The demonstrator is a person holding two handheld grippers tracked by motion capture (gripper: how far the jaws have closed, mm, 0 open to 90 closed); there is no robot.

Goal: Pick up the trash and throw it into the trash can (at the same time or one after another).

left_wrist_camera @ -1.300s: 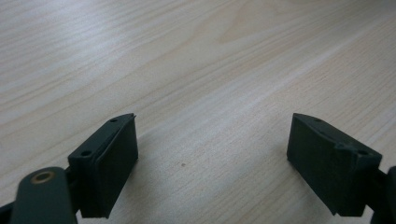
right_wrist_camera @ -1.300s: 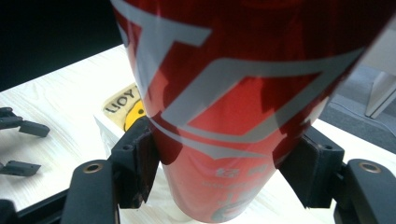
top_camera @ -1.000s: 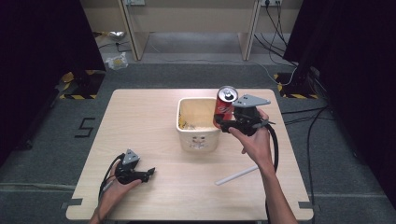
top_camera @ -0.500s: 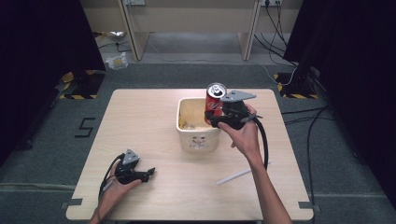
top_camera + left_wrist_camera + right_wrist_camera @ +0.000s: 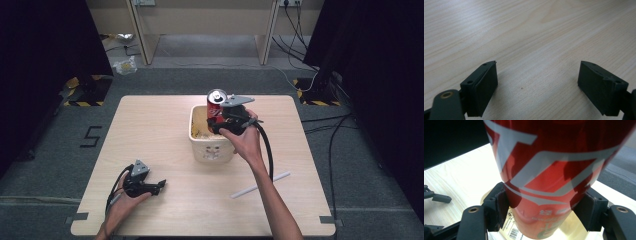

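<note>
So the table (image 5: 150,130) is a light wood-grain top, mostly bare. Near the middle of it sits a cream square tub (image 5: 212,147), open at the top, with some small dark markings on its front wall. Inside it there's something pale and yellowish lining the bottom, can't really tell what it is.

Right over the tub, the right gripper (image 5: 216,122) is clamped on a red soda can (image 5: 216,106), jaws pressing in from both sides low on the body. The can is in the air above the tub's open top, roughly upright with a slight tilt, silver lid with the pull tab facing up. Up close in the right gripper view the can (image 5: 549,175) is glossy red with wide white swooshy lettering, some small white characters near the bottom and a barcode label showing just under it, and the gripper (image 5: 544,210) pads hug it on either side.

Over at the near left corner the left gripper (image 5: 150,186) rests low on the table, jaws spread wide with nothing between them (image 5: 537,87).

Smallest thing: a white straw (image 5: 260,184) lying flat on the table to the right, well apart from the tub.
</note>
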